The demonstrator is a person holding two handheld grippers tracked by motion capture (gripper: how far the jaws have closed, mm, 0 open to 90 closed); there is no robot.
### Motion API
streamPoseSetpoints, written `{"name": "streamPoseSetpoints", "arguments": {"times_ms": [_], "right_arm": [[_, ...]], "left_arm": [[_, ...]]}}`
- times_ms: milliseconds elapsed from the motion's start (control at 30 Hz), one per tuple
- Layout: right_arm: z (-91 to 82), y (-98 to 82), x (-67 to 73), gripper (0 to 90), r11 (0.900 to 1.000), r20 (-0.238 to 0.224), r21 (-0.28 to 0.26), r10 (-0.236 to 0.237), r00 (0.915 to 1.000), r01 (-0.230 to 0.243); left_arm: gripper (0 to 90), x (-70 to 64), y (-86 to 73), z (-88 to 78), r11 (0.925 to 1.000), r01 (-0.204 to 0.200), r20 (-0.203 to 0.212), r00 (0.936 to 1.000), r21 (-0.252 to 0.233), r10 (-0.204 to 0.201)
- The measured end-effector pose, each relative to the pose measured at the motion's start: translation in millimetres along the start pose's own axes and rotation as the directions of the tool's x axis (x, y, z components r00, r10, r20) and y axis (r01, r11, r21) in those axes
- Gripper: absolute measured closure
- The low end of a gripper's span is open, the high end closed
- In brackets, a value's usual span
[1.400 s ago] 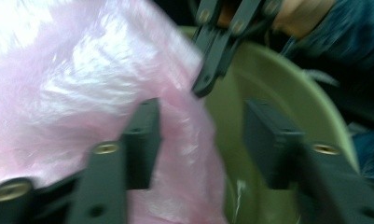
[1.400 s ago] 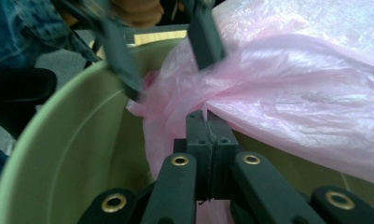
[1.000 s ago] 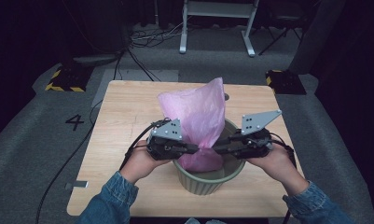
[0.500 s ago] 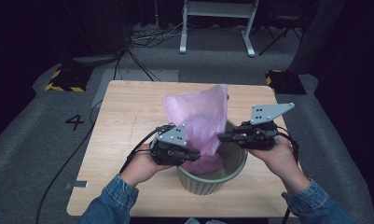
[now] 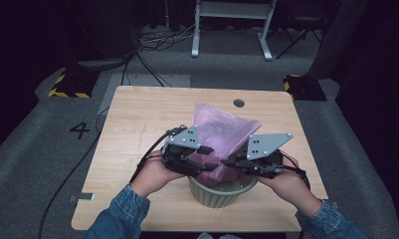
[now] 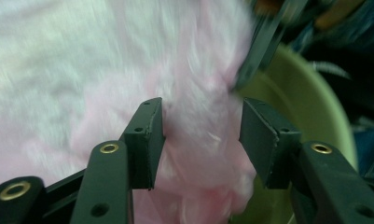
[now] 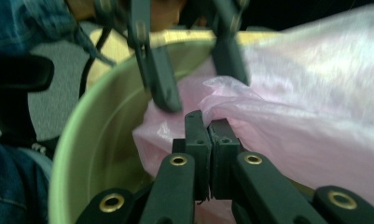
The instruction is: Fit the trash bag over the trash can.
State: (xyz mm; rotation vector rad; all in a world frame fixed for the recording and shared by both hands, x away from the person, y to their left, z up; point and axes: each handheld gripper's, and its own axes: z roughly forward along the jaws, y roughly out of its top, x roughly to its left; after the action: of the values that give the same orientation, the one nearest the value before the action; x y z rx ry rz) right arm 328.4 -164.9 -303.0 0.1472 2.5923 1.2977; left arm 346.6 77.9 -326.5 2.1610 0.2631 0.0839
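The pink bag [image 5: 222, 134] stands in the green bucket [image 5: 222, 191] at the bench's [image 5: 137, 124] near edge. The right gripper view shows the right tongs [image 7: 206, 122] pinched tight on a fold of bag film. The left gripper view shows the left tongs [image 6: 201, 123], which have just been opening, standing apart with bag between them, unpressed. The high view shows both tongs over the bucket's rim.

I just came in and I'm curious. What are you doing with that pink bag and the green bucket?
A person is fitting a pink plastic bag into a green bucket on the wooden table, using a gripper in each hand. The right gripper is shut on a fold of the bag at the rim. The left gripper has just been opening, with the bag loose between its jaws.
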Motion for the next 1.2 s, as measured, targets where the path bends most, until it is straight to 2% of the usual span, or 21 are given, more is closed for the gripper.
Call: {"name": "streamPoseSetpoints", "arguments": {"times_ms": [33,100,200,267,300,367,433,533,600,700,833,867,933,1033,1133,1200], "right_arm": [[-2.6,0.2,-0.2,88.1,1.0,0.006,-0.017,0.005,1.0,-0.005],[-8.0,1.0,-1.2,88.0,0.999,0.024,-0.052,0.013,0.9996,-0.011],[-11.6,2.2,-1.8,85.9,0.996,0.057,-0.084,0.012,0.9983,-0.007],[-12.6,2.3,-2.5,79.9,0.995,0.057,-0.103,0.022,0.9981,-0.016],[-13.3,2.0,-3.3,73.5,0.993,0.05,-0.116,0.04,0.998,-0.034],[-15.0,0.9,-5.2,73.4,0.989,0.039,-0.132,0.073,0.9966,-0.067],[-16.1,-0.8,-6.5,82.7,0.988,0.022,-0.136,0.081,0.9964,-0.078],[-13.0,-2.3,-5.4,89.0,0.992,0.004,-0.107,0.063,0.998,-0.062],[-9.9,-2.5,-3.7,89.2,0.994,-0.006,-0.097,0.049,0.9988,-0.049],[-5.1,-1.2,0.3,89.3,0.998,0.007,-0.067,0.008,0.9999,-0.007],[3.5,1.1,5.4,89.3,0.999,-0.006,-0.035,-0.027,0.9996,0.027],[6.1,1.7,6.9,89.4,0.999,-0.006,-0.026,-0.036,0.9993,0.036],[10.7,3.8,10.0,89.4,0.998,0.0,-0.001,-0.065,0.9979,0.065],[17.1,7.4,13.3,89.3,0.995,-0.008,0.027,-0.094,0.9955,0.094],[21.7,9.7,15.8,89.3,0.994,-0.016,0.04,-0.104,0.9945,0.104],[22.9,10.7,16.2,89.3,0.993,-0.014,0.043,-0.107,0.9941,0.108]], "left_arm": [[51.8,-1.6,-0.2,1.7,0.9997,-0.023,-0.008,0.9997,0.007,0.023],[59.1,-2.7,1.3,3.5,0.9997,-0.024,0.017,0.9996,0.003,0.024],[74.1,-4.3,3.6,6.7,0.9992,-0.034,0.014,0.9993,0.02,0.033],[82.2,-5.1,4.5,7.1,0.9987,-0.042,0.004,0.9991,0.028,0.042],[85.6,-5.6,4.6,7.0,0.9985,-0.046,-0.004,0.9989,0.03,0.046],[86.0,-6.4,3.9,6.0,0.9983,-0.049,-0.005,0.9988,0.031,0.049],[83.1,-7.3,3.0,4.3,0.9987,-0.047,0.001,0.9989,0.022,0.047],[57.4,-5.9,3.5,-2.2,0.9997,-0.019,-0.003,0.9998,-0.017,0.019],[48.8,-5.4,4.3,-8.8,0.9977,-0.004,-0.022,0.9997,-0.067,0.003],[47.1,-4.5,8.5,-20.6,0.9848,0.034,-0.012,0.9993,-0.171,-0.036],[45.4,-3.3,18.2,-24.3,0.9789,0.038,-0.024,0.9988,-0.201,-0.043],[44.4,-3.4,21.2,-23.7,0.9784,0.035,-0.023,0.9989,-0.204,-0.041],[43.3,-4.5,27.6,-21.0,0.9797,0.025,-0.057,0.9977,-0.199,-0.037],[43.1,-2.9,35.5,-16.8,0.9806,0.034,-0.079,0.9956,-0.193,-0.05],[45.3,-2.1,42.6,-10.0,0.9858,0.041,-0.079,0.9954,-0.163,-0.055],[50.4,-2.6,45.3,-5.4,0.9898,0.043,-0.072,0.996,-0.135,-0.053]]}}
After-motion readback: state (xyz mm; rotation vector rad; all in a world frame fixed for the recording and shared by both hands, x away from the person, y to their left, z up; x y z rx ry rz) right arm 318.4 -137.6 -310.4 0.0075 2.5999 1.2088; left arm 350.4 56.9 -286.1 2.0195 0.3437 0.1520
